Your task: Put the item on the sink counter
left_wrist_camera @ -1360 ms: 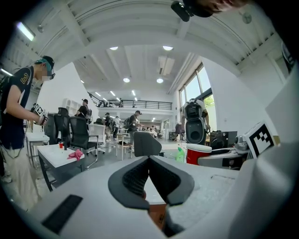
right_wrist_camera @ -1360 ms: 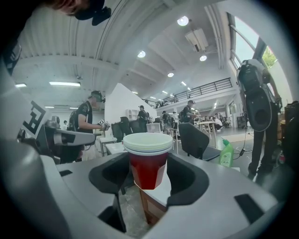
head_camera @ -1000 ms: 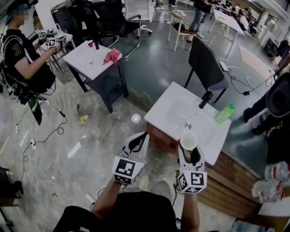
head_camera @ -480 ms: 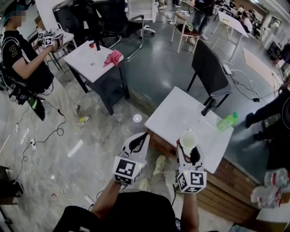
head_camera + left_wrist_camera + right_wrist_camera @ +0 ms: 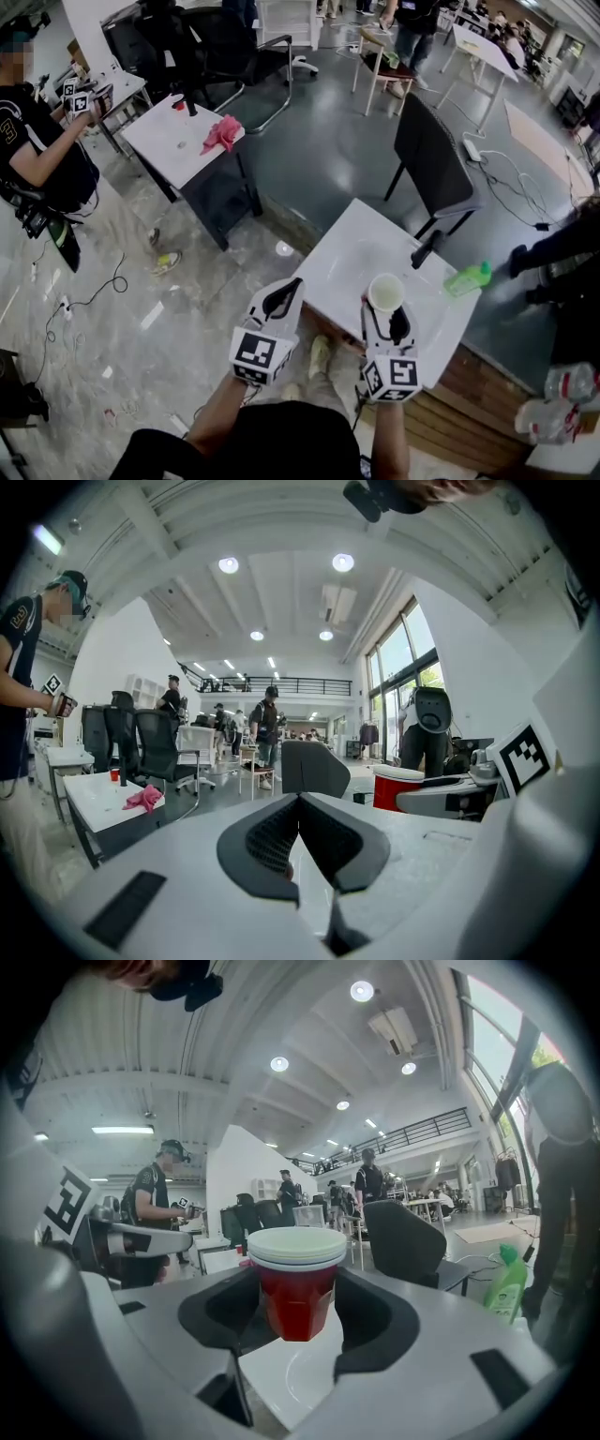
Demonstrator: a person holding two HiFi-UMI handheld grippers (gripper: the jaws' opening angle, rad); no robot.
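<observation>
The jaws of the right gripper [image 5: 298,1305] are clenched on the cup [image 5: 296,1283], one pad against each side of its wall below the rim. The cup is red plastic outside and white inside, upright and tapering toward its base. Two white rims show one above the other, as in a nested stack. In the head view, the right gripper [image 5: 387,314] holds the cup [image 5: 386,292] above the near part of the white surface [image 5: 342,239], its open mouth facing up. The base of the cup hangs clear of the surface.

The jaws of the left gripper [image 5: 300,808] are closed tip to tip with nothing between them. The left gripper [image 5: 281,300] sits to the left of the right gripper, off the near left edge of the surface.

A round basin [image 5: 361,258] is set into the surface. A black faucet [image 5: 424,249] stands at its far right side. A green bottle [image 5: 466,277] lies on the surface to the right of the faucet. A dark chair [image 5: 433,155] stands beyond the far edge.
</observation>
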